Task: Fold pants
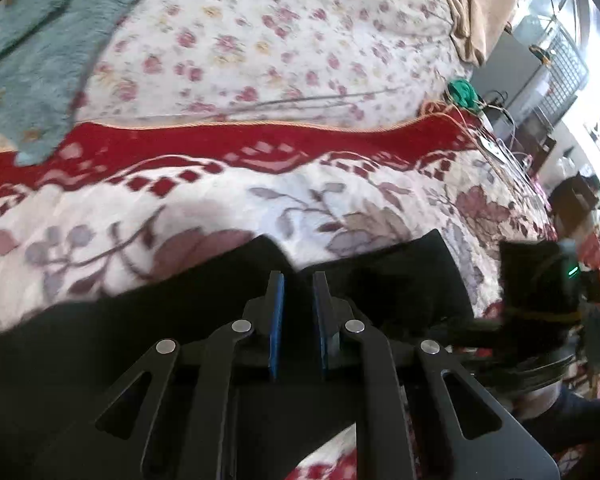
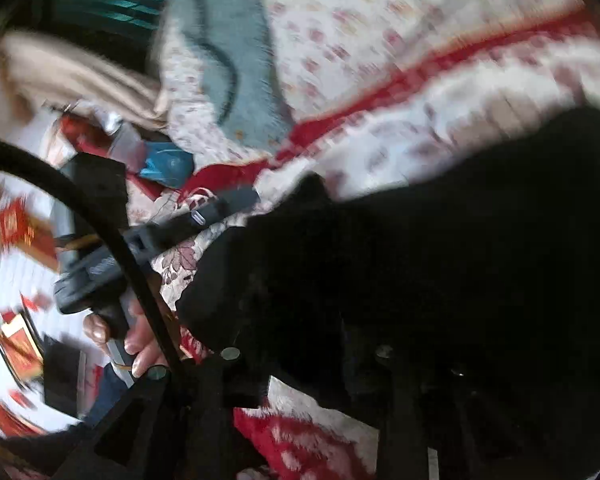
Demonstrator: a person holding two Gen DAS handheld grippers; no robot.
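Note:
Black pants (image 1: 100,344) lie on a floral bedspread (image 1: 180,220). In the left wrist view my left gripper (image 1: 298,280) hovers over the pants' upper edge with its blue pads (image 1: 278,320) slightly apart and nothing between them. My right gripper shows at the right edge of that view (image 1: 540,288), at the end of the pants. In the right wrist view the black pants (image 2: 440,260) cover my right gripper's fingers, which are hidden under the cloth. The left gripper (image 2: 236,200) shows there too, held in a hand (image 2: 140,340).
A teal fleece blanket (image 1: 28,60) lies at the far left of the bed. A red band (image 1: 220,144) crosses the bedspread. A beige cloth (image 1: 484,8) hangs at the far right. A cluttered side area with cables (image 1: 500,140) lies beyond the bed's right edge.

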